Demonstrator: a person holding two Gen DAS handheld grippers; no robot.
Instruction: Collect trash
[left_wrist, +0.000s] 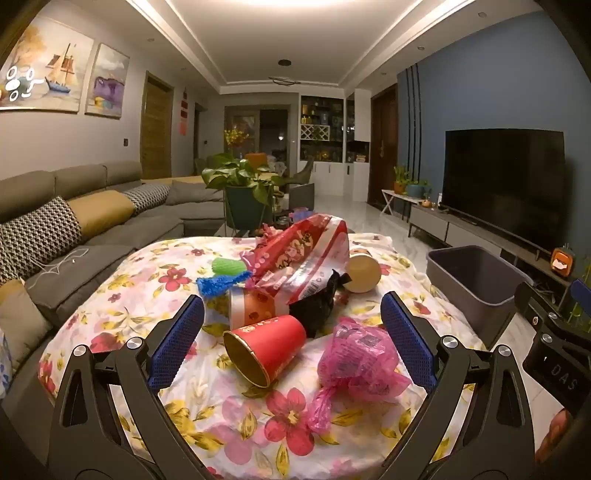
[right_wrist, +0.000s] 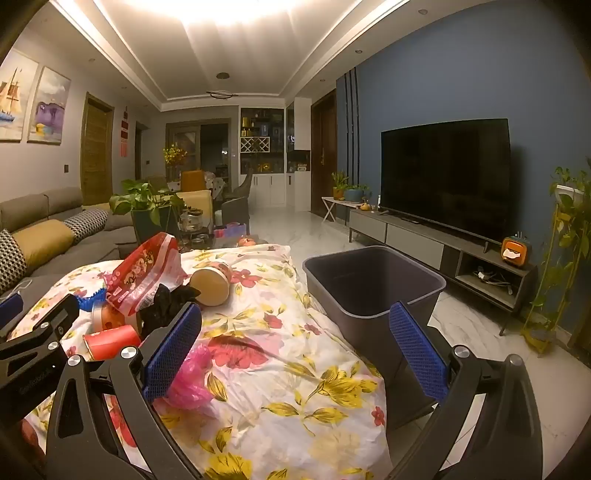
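Trash lies on a floral-covered table (left_wrist: 147, 295): a red paper cup (left_wrist: 264, 347) on its side, a crumpled pink plastic bag (left_wrist: 358, 362), a red snack bag (left_wrist: 303, 254), a black bag (left_wrist: 317, 306), a tan cup (left_wrist: 364, 273), and blue and green foam nets (left_wrist: 221, 277). My left gripper (left_wrist: 291, 339) is open and empty, with the red cup and pink bag between its fingers' lines. My right gripper (right_wrist: 295, 347) is open and empty over the table's right part, beside the dark bin (right_wrist: 373, 288). The pink bag (right_wrist: 192, 376) sits by its left finger.
The dark bin (left_wrist: 476, 284) stands on the floor at the table's right edge. A grey sofa (left_wrist: 74, 229) runs along the left. A TV (right_wrist: 443, 177) on a low cabinet lines the right wall. A potted plant (left_wrist: 243, 192) stands beyond the table.
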